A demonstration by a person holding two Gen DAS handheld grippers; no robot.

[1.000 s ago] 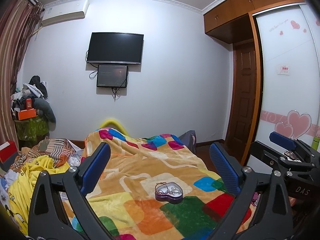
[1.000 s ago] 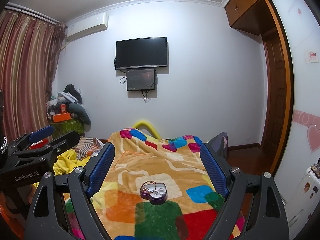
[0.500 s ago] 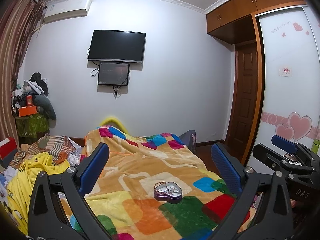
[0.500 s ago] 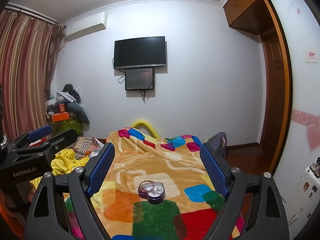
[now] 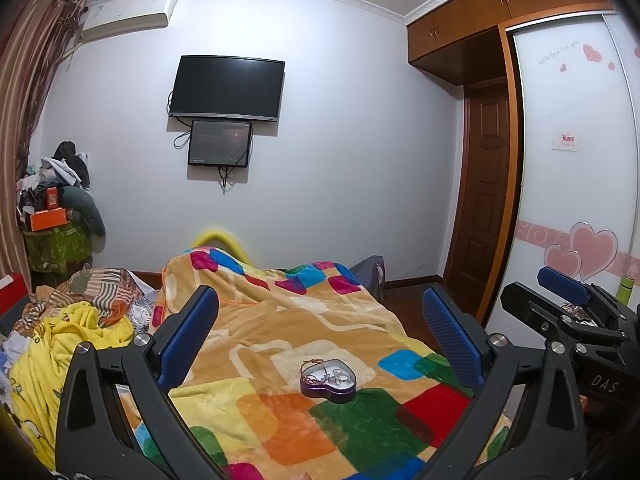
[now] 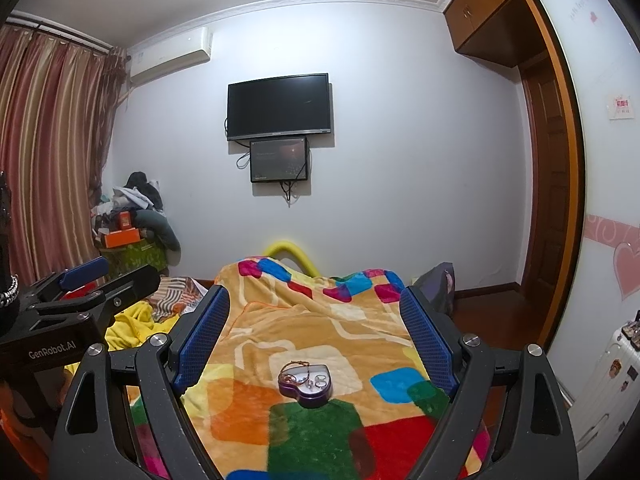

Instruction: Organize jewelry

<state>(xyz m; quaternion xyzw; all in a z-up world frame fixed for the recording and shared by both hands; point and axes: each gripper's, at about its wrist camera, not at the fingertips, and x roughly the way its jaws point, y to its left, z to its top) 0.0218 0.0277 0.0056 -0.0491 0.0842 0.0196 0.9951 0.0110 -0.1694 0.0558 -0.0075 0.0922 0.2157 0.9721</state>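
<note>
Both claws wide, above tin [image 5: 328,380].

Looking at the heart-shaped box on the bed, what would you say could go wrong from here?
The purple heart-shaped box sits on a soft, rumpled blanket, so pressing on it may tip it. A bracelet drapes over its rim and might snag or fall into the folds. The rings look small for the wide-open right gripper.

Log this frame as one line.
left gripper: open, empty | right gripper: open, empty | heart-shaped box: open on blanket, jewelry inside | contact: none
</note>
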